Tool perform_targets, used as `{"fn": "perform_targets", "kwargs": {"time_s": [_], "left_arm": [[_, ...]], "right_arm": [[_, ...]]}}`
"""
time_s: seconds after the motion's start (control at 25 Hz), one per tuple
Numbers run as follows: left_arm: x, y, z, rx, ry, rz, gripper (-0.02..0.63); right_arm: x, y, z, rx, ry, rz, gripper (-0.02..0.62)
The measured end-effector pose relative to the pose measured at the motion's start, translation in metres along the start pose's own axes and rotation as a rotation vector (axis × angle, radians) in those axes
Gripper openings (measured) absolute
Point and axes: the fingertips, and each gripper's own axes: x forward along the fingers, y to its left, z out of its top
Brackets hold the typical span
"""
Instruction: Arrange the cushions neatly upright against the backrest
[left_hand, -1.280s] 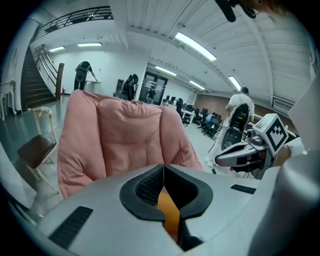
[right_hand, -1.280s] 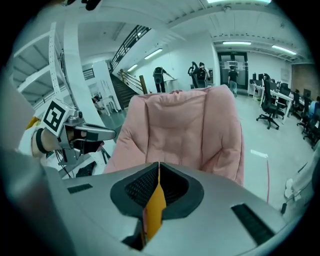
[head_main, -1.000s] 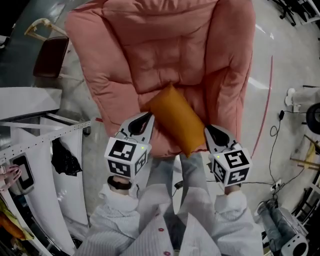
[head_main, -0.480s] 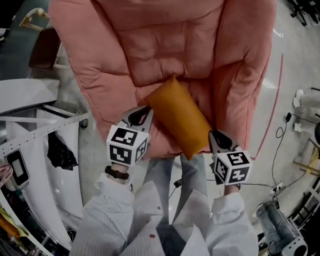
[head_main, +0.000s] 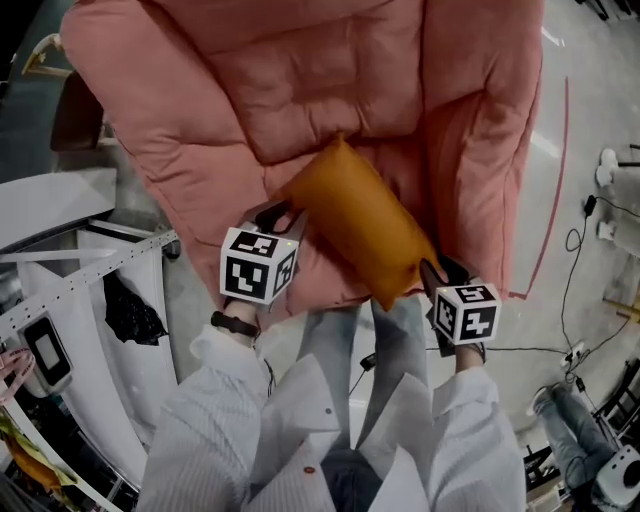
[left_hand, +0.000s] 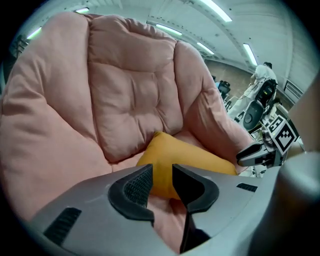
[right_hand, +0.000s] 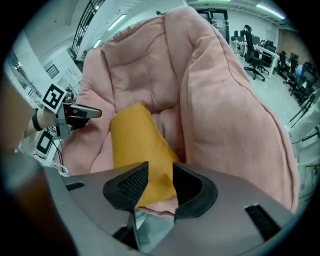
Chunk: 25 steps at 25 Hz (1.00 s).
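An orange cushion (head_main: 355, 220) lies flat and slantwise on the seat of a pink padded armchair (head_main: 330, 80), one corner toward the backrest (left_hand: 130, 95). My left gripper (head_main: 278, 213) is at the cushion's left corner. Its jaws are opening, and the cushion (left_hand: 190, 160) shows through the gap just beyond the left gripper (left_hand: 162, 182). My right gripper (head_main: 432, 268) is at the cushion's near right corner. The right gripper (right_hand: 156, 182) is opening too, with the cushion's end (right_hand: 135, 140) reaching in between its jaws; the pads do not press it.
The armchair's right arm (right_hand: 235, 115) bulges close beside the right gripper. White frames and panels (head_main: 60, 210) stand at the left, and a dark chair (head_main: 75, 110) behind them. Cables (head_main: 590, 210) and a red floor line (head_main: 555, 200) run at the right. The person's legs (head_main: 330, 340) are at the seat's front edge.
Both grippers have moved forward from the seat's front edge up to the cushion's two ends. The cushion has not moved on the seat.
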Motion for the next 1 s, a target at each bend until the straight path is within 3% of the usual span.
{"fn": "perform_targets", "kwargs": {"time_s": [0.44, 0.76, 1.0], "left_arm": [[0.03, 0.007, -0.01, 0.027, 0.084, 0.012, 0.179], [0.055, 0.002, -0.03, 0.138, 0.191, 0.042, 0.186], [0.062, 0.007, -0.035, 0.107, 0.224, 0.066, 0.184]], "right_arm": [[0.017, -0.016, -0.022, 0.054, 0.076, -0.013, 0.147], [0.031, -0.011, -0.031, 0.118, 0.111, 0.046, 0.146], [0.038, -0.007, -0.033, 0.145, 0.11, 0.085, 0.146]]}}
